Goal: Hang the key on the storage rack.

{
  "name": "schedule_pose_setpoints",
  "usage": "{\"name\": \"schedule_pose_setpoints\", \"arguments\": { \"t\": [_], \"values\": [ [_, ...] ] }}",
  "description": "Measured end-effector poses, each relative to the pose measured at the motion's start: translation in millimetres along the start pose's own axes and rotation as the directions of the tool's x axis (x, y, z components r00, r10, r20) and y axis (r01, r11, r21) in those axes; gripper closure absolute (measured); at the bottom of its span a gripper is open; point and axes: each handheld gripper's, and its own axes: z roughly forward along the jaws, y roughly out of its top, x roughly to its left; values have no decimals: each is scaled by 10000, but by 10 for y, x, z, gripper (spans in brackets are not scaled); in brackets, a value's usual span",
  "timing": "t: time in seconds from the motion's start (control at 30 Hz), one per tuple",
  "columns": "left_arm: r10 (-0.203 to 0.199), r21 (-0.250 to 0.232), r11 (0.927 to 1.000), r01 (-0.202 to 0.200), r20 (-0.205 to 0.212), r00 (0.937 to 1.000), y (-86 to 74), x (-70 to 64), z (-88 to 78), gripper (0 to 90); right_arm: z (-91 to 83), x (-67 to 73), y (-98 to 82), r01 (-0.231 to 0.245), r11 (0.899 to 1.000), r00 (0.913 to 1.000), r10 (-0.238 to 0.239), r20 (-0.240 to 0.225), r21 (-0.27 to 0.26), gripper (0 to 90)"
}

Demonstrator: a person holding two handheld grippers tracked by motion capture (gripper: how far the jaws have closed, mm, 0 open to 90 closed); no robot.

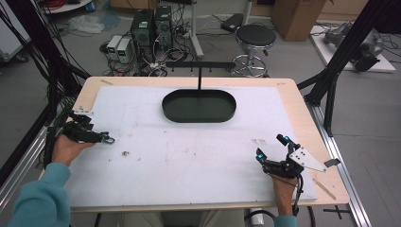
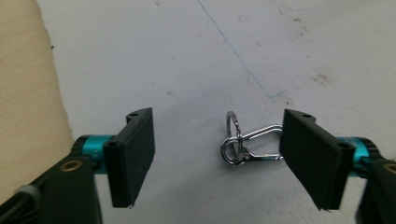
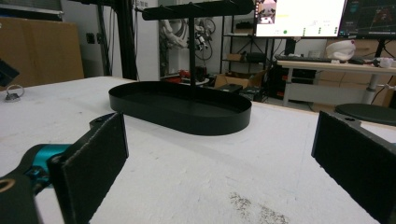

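Note:
A silver carabiner clip with key rings (image 2: 243, 142) lies flat on the white mat at the table's left side (image 1: 111, 140). My left gripper (image 2: 219, 158) is low over it, jaws apart, with the clip between the pads nearer the right-hand one; the left pad stands clear of it. In the high view my left gripper (image 1: 105, 137) points right. My right gripper (image 1: 270, 146) rests near the front right of the mat, open and empty (image 3: 219, 163). It faces a black oval tray (image 3: 180, 109) with a T-shaped hanger post (image 1: 199, 78) at the back centre.
The white mat (image 1: 198, 156) covers most of the wooden table (image 1: 302, 118). A small speck of debris (image 1: 125, 153) lies right of the clip. Behind the table stand a stool (image 1: 255, 38), computer towers (image 1: 151, 28) and cables.

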Motion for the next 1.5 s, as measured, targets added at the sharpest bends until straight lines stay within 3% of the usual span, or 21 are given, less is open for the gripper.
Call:
{"name": "schedule_pose_setpoints", "arguments": {
  "t": [0.37, 0.77, 1.5],
  "values": [
    [-452, 547, 9975, 444, 130, 9989, 9, -9, 36, 493, -1, -2, 0, 16, 10000, 10000, -16, -5, -13, 30],
    [-576, 798, 9953, 550, 313, 9978, 16, -23, 36, 703, -6, 8, -2, -51, 10000, 10000, 51, -12, 33, 30],
    [-474, 895, 9950, 435, 413, 9980, 12, -21, 63, 873, -7, 8, -1, -76, 10000, 10000, 77, -19, 28, 30]
  ]
}}
